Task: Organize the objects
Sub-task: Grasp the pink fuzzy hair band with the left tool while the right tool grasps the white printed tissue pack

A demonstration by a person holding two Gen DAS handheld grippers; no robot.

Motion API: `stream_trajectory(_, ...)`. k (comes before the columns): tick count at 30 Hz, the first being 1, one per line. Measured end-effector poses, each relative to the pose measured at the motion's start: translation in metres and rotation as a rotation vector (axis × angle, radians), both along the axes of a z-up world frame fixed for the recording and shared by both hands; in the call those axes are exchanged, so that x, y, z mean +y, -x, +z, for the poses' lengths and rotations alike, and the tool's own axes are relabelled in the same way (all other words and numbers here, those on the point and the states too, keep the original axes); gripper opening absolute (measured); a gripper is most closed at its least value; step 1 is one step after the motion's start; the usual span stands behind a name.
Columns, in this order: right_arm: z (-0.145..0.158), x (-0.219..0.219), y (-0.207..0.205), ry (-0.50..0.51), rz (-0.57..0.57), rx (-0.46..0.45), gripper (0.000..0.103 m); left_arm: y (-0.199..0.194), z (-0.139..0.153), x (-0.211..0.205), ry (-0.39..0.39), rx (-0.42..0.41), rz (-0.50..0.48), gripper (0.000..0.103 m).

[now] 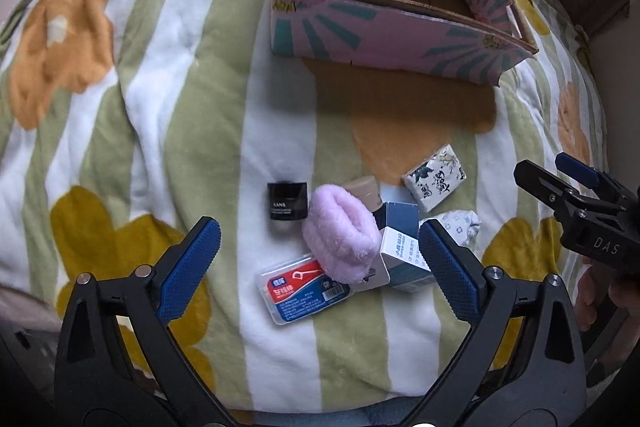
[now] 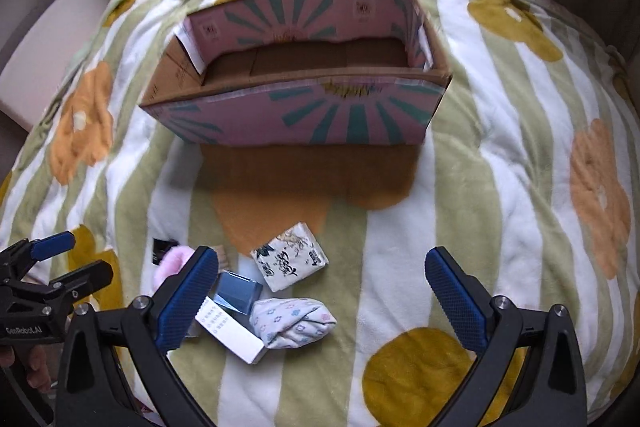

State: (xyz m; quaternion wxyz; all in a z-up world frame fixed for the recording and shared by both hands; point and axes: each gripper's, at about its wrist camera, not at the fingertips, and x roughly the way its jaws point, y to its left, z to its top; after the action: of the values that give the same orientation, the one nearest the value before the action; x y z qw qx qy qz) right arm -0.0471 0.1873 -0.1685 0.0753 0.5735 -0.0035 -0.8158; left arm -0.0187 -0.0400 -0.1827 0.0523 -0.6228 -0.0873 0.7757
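Scene count: one open cardboard box (image 1: 384, 27), pink with teal sunburst print, sitting on a striped flower-print blanket (image 1: 180, 107). Nothing visible inside the box; only the brown floor shows.

Loose items in a cluster on the blanket, on the near side of the box and apart from it. Seven that I can count:
- 1 small black jar (image 1: 287, 201), off to the left of the pile
- 1 pink fuzzy roll (image 1: 342, 233), middle of the pile
- 1 flat floss-pick case (image 1: 302, 289), red and blue label, partly under the pink roll
- 1 blue-and-white carton (image 1: 402, 243), leaning against the pink roll
- 1 tan item (image 1: 362, 187), mostly hidden behind the roll; can't tell what it is
- 1 tissue pack (image 1: 434, 179) with black ink print, farthest toward the box
- 1 floral cloth bundle (image 2: 292, 321), just beside the carton

Grippers: two.
- Left gripper (image 1: 320, 267): fingers spread wide, pointing steeply down over the pile. Floss case, pink roll and carton all sit in the gap between the pads; no pad pressing on anything.
- Right gripper (image 2: 320, 299): fingers also wide apart, holding nothing. Cloth bundle and carton lie between them; left pad overlaps the carton's edge in view, contact unclear.

A hand (image 1: 596, 303) shows under the right gripper's body.
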Motion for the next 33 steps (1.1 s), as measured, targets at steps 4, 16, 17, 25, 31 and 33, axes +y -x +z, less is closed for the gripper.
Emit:
stream_trajectory(4, -0.03, -0.004, 0.001, 0.007, 0.028, -0.035, 0.103, 0.0, -0.028, 0.005, -0.042, -0.056, 0.03, 0.098)
stream_trajectory(16, -0.075, -0.022, 0.009, 0.038, 0.115, -0.076, 0.102, 0.002, -0.085, 0.0, -0.172, -0.18, 0.146, 0.089)
stream_trajectory(17, -0.077, -0.023, 0.009, 0.042, 0.115, -0.079, 0.1, 0.002, -0.087, -0.002, -0.193, -0.187, 0.16, 0.089)
stream_trajectory(25, -0.091, -0.026, 0.014, 0.058, 0.088, -0.106, 0.093, 0.005, -0.105, -0.014, -0.32, -0.245, 0.243, 0.078)
stream_trajectory(31, -0.101, -0.027, 0.01, 0.035, 0.073, -0.123, 0.081, 0.002, -0.113, -0.02, -0.344, -0.275, 0.267, 0.063)
stream_trajectory(33, -0.102, -0.027, 0.008, 0.013, 0.075, -0.123, 0.076, 0.001, -0.116, -0.021, -0.342, -0.278, 0.269, 0.06)
